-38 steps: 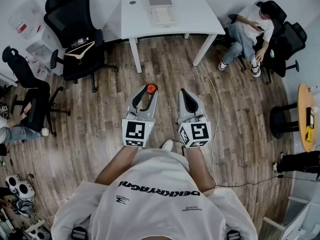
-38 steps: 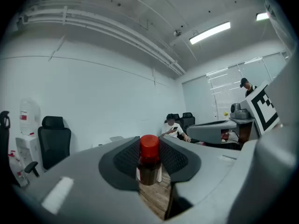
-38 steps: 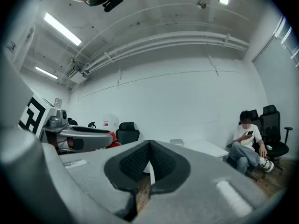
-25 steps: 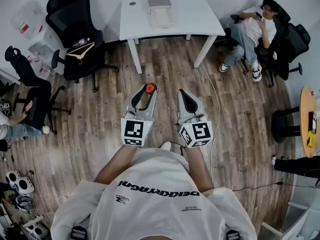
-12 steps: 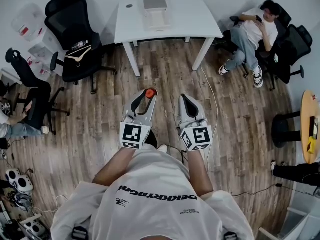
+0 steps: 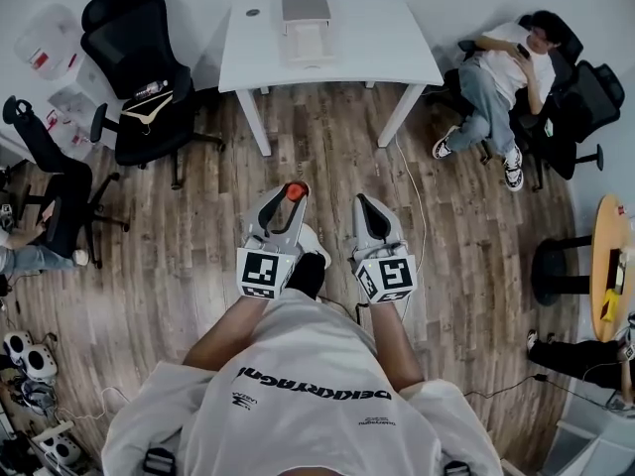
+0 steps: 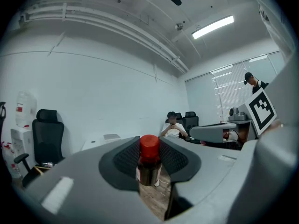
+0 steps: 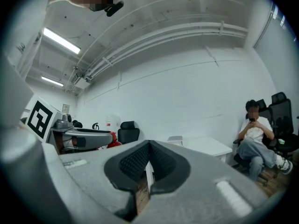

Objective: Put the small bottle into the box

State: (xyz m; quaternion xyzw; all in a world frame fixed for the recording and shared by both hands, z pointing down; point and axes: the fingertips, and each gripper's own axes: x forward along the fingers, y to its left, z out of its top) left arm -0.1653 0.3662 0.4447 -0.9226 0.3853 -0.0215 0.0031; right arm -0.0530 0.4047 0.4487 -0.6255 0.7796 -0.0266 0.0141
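- A person stands on a wooden floor, seen from above, holding a gripper out in front in each hand.
- The left gripper has the small bottle, dark with a red cap, upright between its fingers. The ribbed pads press on both sides of it, so the fingers stand only as far apart as the bottle is wide.
- The right gripper is empty. Its fingers are closed together with nothing between them.
- The box sits on a white worktop against the far wall, well apart from both grippers, with open floor between.
- Another person sits on a chair to the right of the worktop, away from the path.
- Progress, as a judgement: the bottle is picked up and held in the air, so the grasp is done. What remains is carrying it to the worktop, lowering it into the box and letting go.
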